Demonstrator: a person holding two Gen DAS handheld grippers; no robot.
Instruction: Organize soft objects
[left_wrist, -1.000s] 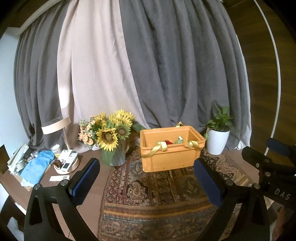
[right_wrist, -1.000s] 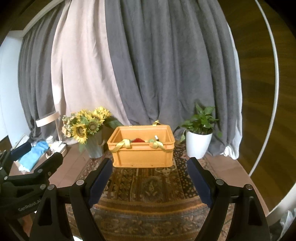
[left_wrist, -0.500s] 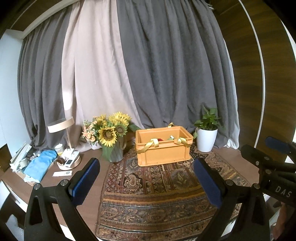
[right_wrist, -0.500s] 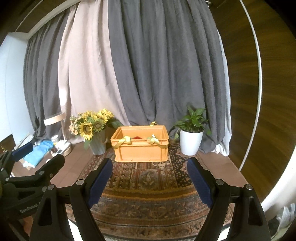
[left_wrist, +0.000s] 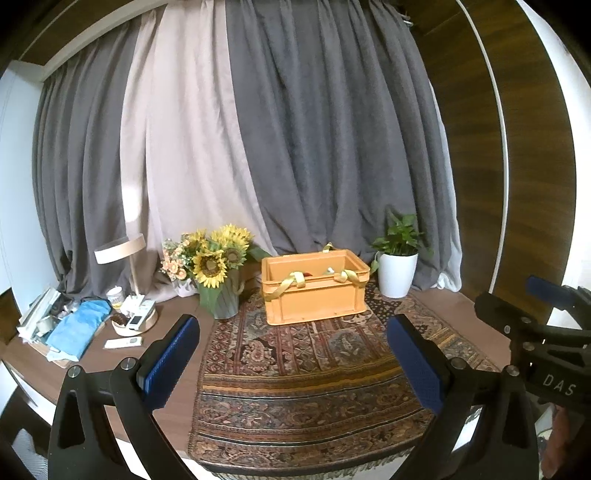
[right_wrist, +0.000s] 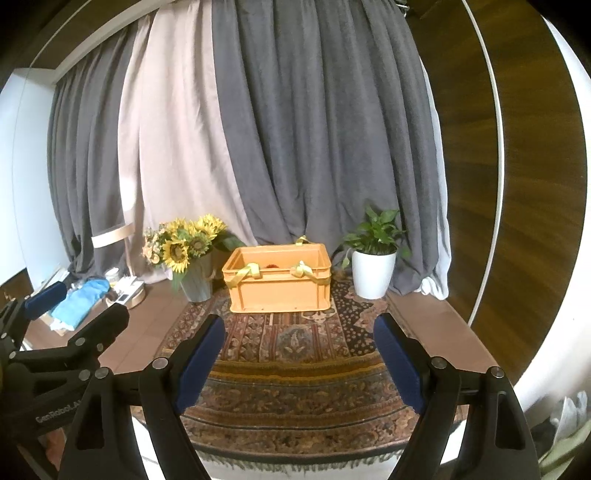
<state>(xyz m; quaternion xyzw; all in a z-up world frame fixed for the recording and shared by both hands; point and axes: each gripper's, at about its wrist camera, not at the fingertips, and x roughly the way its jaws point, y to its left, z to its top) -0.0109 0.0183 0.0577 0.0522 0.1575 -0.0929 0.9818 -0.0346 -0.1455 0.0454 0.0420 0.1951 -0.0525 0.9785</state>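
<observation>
An orange plastic crate (left_wrist: 314, 295) (right_wrist: 279, 288) stands at the far end of a patterned rug (left_wrist: 306, 373) (right_wrist: 291, 354). Yellow straps (left_wrist: 291, 282) hang over its front rim, and a bit of red shows inside. My left gripper (left_wrist: 291, 365) hovers over the near part of the rug, well short of the crate, open with nothing between its blue pads. My right gripper (right_wrist: 299, 362) is likewise open and empty, held beside the left one. Each gripper shows at the edge of the other's view.
A vase of sunflowers (left_wrist: 218, 277) stands left of the crate, a white potted plant (left_wrist: 397, 269) to its right. At the far left are a lamp (left_wrist: 122, 254), a blue cloth (left_wrist: 77, 325), remotes and small clutter. Grey and beige curtains hang behind. The table edge is near me.
Both grippers have drawn back from the crate, which now looks smaller and farther. More of the rug and the table's near edge has come into view. Jaws unchanged.
</observation>
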